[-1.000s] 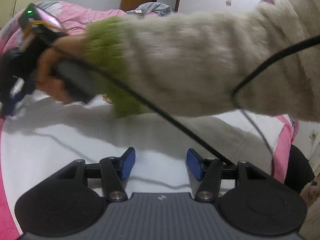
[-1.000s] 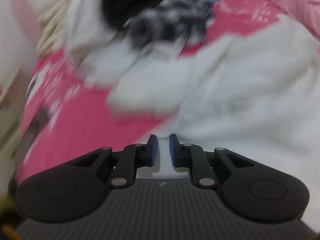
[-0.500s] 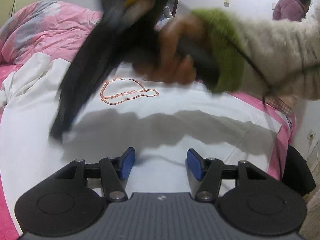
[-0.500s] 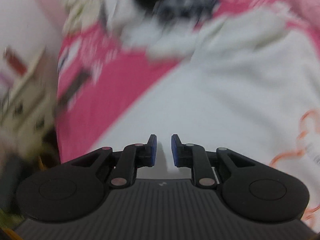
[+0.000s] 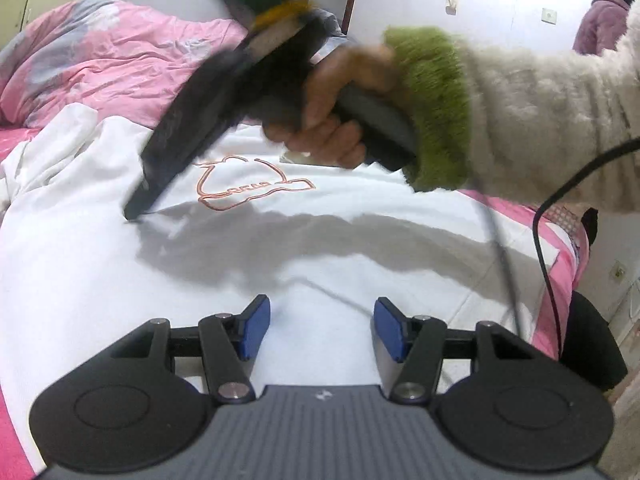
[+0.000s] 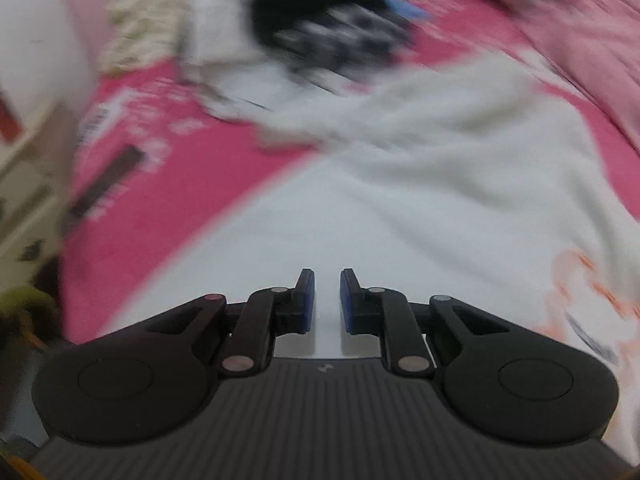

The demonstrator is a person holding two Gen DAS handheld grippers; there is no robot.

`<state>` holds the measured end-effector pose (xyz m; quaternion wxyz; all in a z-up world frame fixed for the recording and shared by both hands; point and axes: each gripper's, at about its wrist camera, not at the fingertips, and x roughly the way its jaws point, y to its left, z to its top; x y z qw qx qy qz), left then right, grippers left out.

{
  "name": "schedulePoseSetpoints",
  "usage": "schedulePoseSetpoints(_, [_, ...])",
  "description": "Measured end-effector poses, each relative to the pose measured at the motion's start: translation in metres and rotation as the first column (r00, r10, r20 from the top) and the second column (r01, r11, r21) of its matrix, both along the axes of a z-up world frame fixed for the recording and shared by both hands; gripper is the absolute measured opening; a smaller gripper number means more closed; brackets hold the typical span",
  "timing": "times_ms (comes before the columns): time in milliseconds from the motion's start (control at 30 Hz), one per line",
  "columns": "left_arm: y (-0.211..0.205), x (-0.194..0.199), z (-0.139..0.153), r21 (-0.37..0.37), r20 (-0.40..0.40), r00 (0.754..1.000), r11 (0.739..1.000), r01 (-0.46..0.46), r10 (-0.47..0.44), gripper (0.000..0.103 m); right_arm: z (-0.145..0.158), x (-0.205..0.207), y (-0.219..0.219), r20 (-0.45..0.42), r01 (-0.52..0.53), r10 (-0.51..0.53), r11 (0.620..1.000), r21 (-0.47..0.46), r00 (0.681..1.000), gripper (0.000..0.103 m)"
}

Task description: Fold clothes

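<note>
Cotton, smooth and white: sweatshirt (image 5: 320,240) (orange outline print mid-frame) under left gripper (image 5: 321,326), blue pads apart; right gripper (image 6: 327,300) nearly together, empty.

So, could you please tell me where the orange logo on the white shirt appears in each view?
Left wrist: the orange logo sits left of centre, on the white shirt, under the hand holding the other tool.
Right wrist: the logo is blurred at the right edge, partly cut off.
Shared landmark: the pink bedsheet beside the shirt.
</note>
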<state>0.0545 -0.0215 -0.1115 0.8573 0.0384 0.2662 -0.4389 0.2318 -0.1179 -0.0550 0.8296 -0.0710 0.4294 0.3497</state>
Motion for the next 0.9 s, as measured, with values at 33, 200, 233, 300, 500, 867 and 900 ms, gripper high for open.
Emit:
schedulePoseSetpoints(33, [0.0,0.001,0.0,-0.001,-0.001,1.0,1.0,0.001,-0.001,0.058,-0.007,0.011,0.001,-0.003,0.029,-0.029,1.0,0.005,1.0,0.012])
schedulePoseSetpoints(200, [0.001,0.003,0.0,-0.015,-0.014,1.0,1.0,0.006,-0.006,0.058,-0.034,0.068,0.014,0.01,0.182,-0.182,0.982,0.051,0.983,0.01])
schedulePoseSetpoints(233, [0.001,0.006,0.0,-0.022,-0.022,1.0,1.0,0.007,-0.007,0.058,-0.033,0.08,0.017,0.004,0.218,-0.219,0.973,0.074,0.976,0.01])
schedulePoseSetpoints(300, [0.003,0.008,0.0,-0.034,-0.035,0.999,0.999,0.008,-0.009,0.058,-0.026,0.094,0.012,-0.029,0.283,-0.282,0.95,0.129,0.959,0.01])
schedulePoseSetpoints(500, [0.007,0.005,-0.001,-0.037,-0.041,0.999,0.999,0.012,-0.013,0.059,0.019,0.044,-0.055,-0.066,0.304,-0.297,0.939,0.16,0.953,0.013])
schedulePoseSetpoints(867, [0.016,-0.007,0.003,-0.049,-0.051,0.999,0.999,0.016,-0.019,0.06,-0.028,0.103,-0.074,-0.081,0.545,-0.539,0.832,0.105,0.838,0.006])
schedulePoseSetpoints(900, [0.016,-0.009,0.002,-0.05,-0.051,0.999,0.999,0.015,-0.018,0.06,-0.021,0.101,-0.082,-0.078,0.565,-0.559,0.817,0.116,0.825,0.007])
